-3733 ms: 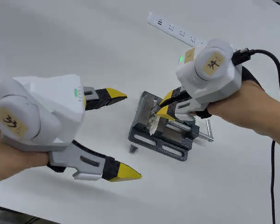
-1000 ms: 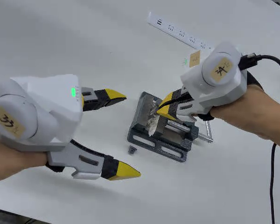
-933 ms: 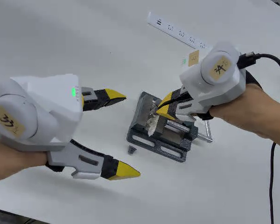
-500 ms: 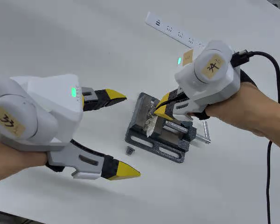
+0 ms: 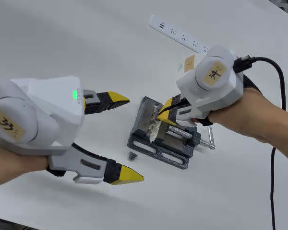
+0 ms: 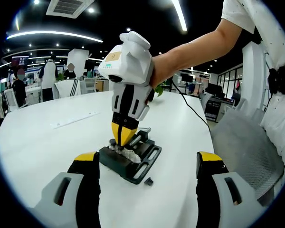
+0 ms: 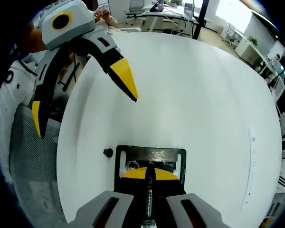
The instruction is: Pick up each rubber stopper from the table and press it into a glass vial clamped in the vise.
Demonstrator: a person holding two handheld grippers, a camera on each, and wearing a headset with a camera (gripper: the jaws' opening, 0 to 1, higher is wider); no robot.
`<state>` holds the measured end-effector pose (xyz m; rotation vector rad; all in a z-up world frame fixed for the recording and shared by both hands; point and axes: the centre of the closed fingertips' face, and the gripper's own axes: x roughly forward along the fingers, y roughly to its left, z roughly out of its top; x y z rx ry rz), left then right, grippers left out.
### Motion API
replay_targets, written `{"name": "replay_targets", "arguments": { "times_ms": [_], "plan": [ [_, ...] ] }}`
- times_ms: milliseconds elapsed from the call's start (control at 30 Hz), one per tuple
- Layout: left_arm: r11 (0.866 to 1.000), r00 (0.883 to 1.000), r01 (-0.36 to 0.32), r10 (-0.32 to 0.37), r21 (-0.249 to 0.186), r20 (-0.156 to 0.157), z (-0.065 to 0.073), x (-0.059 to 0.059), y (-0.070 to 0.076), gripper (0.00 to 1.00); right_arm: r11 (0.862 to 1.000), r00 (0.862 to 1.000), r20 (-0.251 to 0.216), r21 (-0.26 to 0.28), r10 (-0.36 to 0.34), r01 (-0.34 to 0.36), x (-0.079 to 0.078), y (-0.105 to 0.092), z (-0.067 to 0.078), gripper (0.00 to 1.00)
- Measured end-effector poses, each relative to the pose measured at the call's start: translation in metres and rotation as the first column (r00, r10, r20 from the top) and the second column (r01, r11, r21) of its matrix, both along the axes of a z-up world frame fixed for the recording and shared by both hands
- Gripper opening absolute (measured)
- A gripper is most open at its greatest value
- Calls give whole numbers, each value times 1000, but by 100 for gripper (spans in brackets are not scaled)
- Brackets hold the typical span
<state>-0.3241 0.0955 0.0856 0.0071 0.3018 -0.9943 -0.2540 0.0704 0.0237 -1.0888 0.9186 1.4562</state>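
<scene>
A dark metal vise (image 5: 156, 143) sits mid-table with clear glass vials (image 5: 154, 127) clamped in its jaws. My right gripper (image 5: 162, 114) stands shut with its yellow tips down on the vials; what lies under the tips is hidden. In the right gripper view the shut tips (image 7: 147, 174) cover the vise (image 7: 173, 156), and a round vial mouth (image 7: 131, 166) shows just left of them. One small dark rubber stopper (image 5: 132, 155) lies on the table beside the vise's near edge. My left gripper (image 5: 125, 137) hovers wide open left of the vise, holding nothing.
A white power strip (image 5: 175, 32) lies at the back of the white table (image 5: 86, 48). A black cable (image 5: 273, 158) trails from the right gripper. In the left gripper view, chairs and people stand beyond the table's far edge.
The right gripper stays shut over the vise, having only wobbled a little. The left gripper has kept still and open. The stopper on the table has not moved.
</scene>
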Motion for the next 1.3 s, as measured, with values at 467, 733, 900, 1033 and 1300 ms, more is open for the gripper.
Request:
{"name": "replay_targets", "arguments": {
  "times_ms": [467,733,900,1033,1300],
  "plan": [
    [1000,1000,-1,1,0,6,2,1,0,82,999,1000,4,-33,26,-26,-1,0,-1,0],
    [1000,1000,-1,1,-2,11,3,1,-1,82,999,1000,-16,-32,6,-6,1,2,-1,0],
    [1000,1000,0,0,-3,13,4,1,-2,82,999,1000,-4,-39,22,-22,0,2,-1,0],
    [1000,1000,4,-4,0,15,6,-1,-4,82,998,999,10,-45,33,-33,0,2,-1,0],
    [1000,1000,7,-8,18,21,11,-4,-1,82,999,1000,-12,-39,14,-14,1,1,-2,0]
  ]
}}
